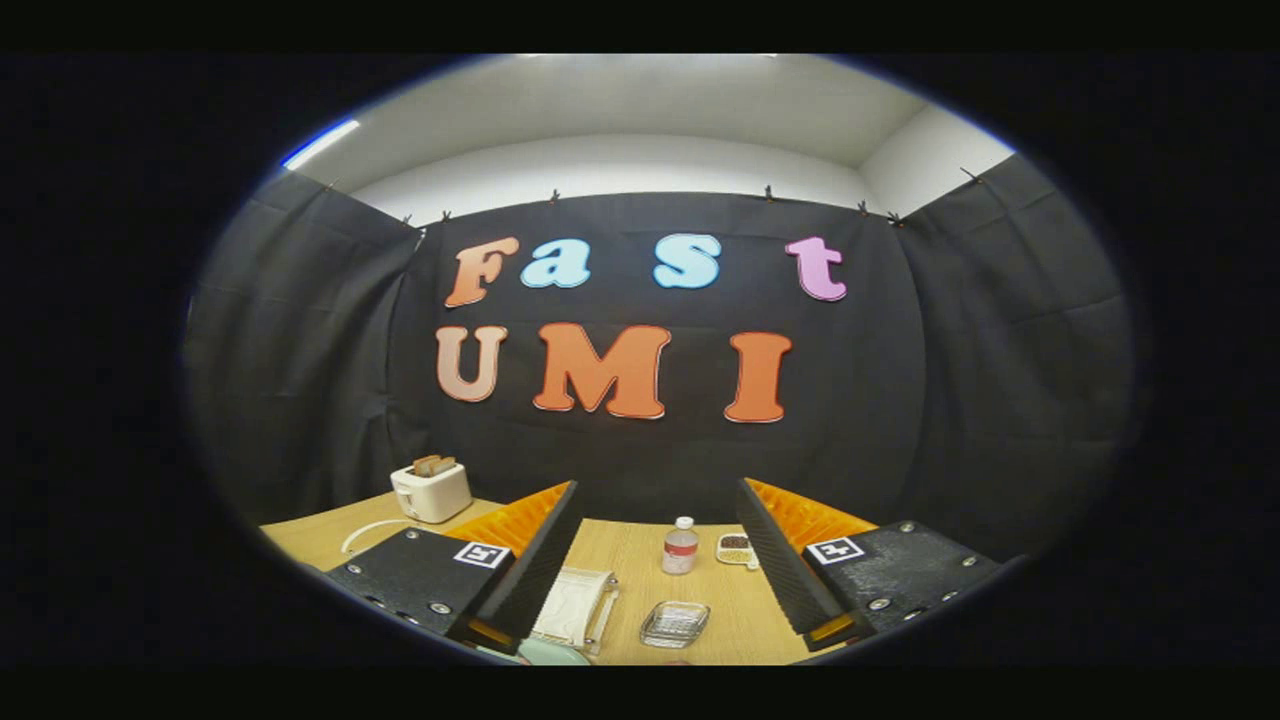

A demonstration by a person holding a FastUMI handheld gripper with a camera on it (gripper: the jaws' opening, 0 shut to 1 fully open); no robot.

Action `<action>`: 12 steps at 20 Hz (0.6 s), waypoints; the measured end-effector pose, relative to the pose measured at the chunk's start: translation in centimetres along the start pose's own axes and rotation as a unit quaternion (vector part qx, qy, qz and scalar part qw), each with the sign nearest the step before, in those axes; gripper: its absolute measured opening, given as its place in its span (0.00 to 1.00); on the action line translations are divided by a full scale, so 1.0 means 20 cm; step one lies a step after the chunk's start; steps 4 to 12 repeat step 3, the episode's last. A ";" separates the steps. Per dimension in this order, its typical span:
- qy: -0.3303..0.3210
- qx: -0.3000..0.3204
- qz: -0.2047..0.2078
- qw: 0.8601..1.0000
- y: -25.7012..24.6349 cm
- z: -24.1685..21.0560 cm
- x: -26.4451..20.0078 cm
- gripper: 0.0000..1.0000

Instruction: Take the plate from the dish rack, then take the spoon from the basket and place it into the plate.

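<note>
My gripper [658, 490] is open and held above the wooden table [630, 560], with nothing between its fingers [530, 570]. Down by the left finger lies a pale, clear rack-like holder [575, 605] with something white in it. I cannot make out a plate in it. Just below that holder a pale green rounded rim [550, 655] peeks in, partly hidden. It may be a plate. A small white dish [735, 547] holding brown bits sits next to the right finger. I cannot pick out a spoon or a basket for certain.
A small clear bottle with a red label [680, 545] stands between the fingers, farther off. A square glass dish [675, 622] lies nearer. A white toaster [431, 488] with bread and its cord sits at the table's far left, against the black cloth wall.
</note>
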State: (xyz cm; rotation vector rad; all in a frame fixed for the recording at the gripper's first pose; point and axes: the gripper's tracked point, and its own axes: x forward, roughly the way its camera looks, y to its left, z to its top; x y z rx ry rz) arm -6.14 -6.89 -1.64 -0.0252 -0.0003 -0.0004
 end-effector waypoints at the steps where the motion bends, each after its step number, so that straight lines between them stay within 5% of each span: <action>1: 0.000 0.000 0.003 1.000 0.01 0.00 0.00 0.92; 12: -0.001 -0.004 0.005 1.000 0.01 0.01 0.00 0.92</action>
